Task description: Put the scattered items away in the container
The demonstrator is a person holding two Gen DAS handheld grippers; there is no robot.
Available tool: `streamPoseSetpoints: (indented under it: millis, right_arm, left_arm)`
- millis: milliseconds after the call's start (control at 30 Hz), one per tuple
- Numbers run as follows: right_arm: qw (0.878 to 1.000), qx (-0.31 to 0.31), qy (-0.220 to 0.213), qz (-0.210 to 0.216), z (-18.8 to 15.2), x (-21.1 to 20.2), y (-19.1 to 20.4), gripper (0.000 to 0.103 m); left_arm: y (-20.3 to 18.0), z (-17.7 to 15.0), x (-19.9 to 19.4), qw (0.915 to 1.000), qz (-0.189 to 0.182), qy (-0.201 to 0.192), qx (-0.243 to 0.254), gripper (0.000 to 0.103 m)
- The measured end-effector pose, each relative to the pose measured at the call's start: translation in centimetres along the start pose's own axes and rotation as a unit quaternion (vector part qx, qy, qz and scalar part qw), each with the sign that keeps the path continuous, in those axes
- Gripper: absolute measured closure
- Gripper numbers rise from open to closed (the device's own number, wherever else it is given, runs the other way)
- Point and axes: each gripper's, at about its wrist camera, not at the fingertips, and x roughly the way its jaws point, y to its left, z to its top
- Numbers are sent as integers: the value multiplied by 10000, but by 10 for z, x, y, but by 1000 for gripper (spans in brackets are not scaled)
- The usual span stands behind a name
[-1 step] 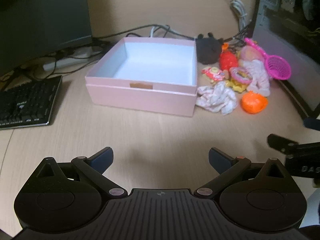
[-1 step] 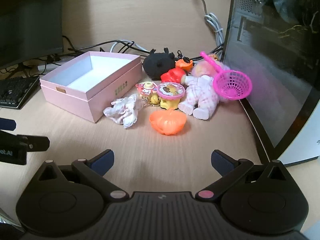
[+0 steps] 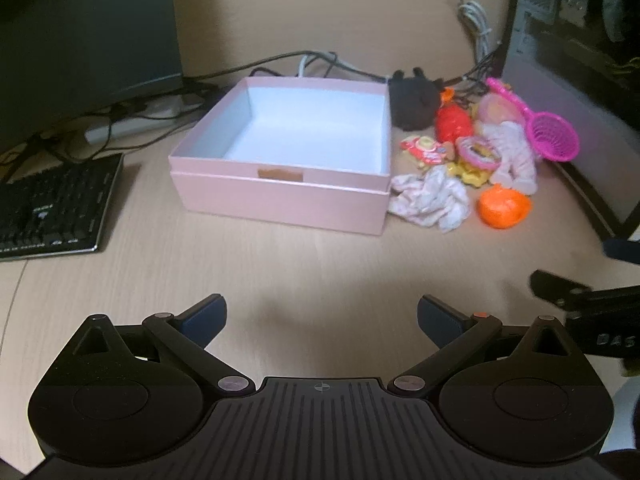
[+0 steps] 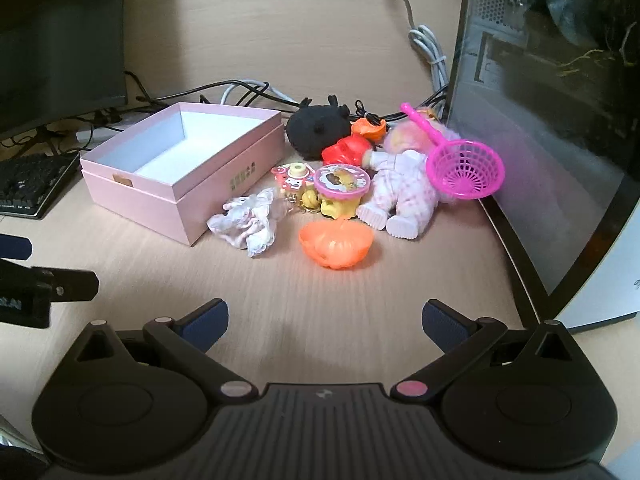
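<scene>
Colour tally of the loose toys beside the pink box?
Orange: 2, plastic pumpkin shell, small orange piece
Pink: 3, net scoop, checked doll, round lidded toy
Black: 1, plush
Red: 1, plastic toy
White: 1, crumpled cloth
Total: 8

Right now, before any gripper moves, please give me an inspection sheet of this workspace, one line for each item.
Surface: light wood desk, bare in front of both grippers.
Job's things: open pink box, nothing seen inside. Beside its right wall lie a crumpled cloth, orange pumpkin shell, doll in pink clothes, pink net scoop, black plush, red toy and small yellow and pink toys.
Clutter: keyboard left of the box.
Grippers: left gripper and right gripper both open, holding nothing, short of the toys.
Cables: black and white cables behind the box.
Surroundings: monitor at left, computer case at right.
</scene>
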Motion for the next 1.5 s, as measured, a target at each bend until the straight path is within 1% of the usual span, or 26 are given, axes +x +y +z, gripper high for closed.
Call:
streamPoseSetpoints:
  millis: [167, 233, 333, 467, 600, 1500]
  right_arm:
    - [9998, -88, -96, -126, -1, -6, 5, 0]
    - [10000, -27, -55, -25, 0, -3, 5, 0]
    - [10000, 7, -24, 50, 3, 0, 2, 0]
    - [9998, 8, -195, 48, 4, -3, 1, 0]
    - [9995, 41, -322, 59, 6, -7, 1, 0]
    - [9993, 83, -349, 84, 5, -10, 1, 0]
  left_arm:
    - [-11, -4, 3, 9993, 356, -6, 104, 0]
    - [-15, -5, -2, 9996, 288, -63, 9, 0]
    - [-24, 6, -11, 9997, 209, -113, -51, 0]
    - [-5, 6, -18, 9993, -4, -367, -53, 0]
    - [-4, 5, -20, 9990, 9, -438, -51, 0]
    - [4, 2, -23, 9988, 86, -465, -145, 0]
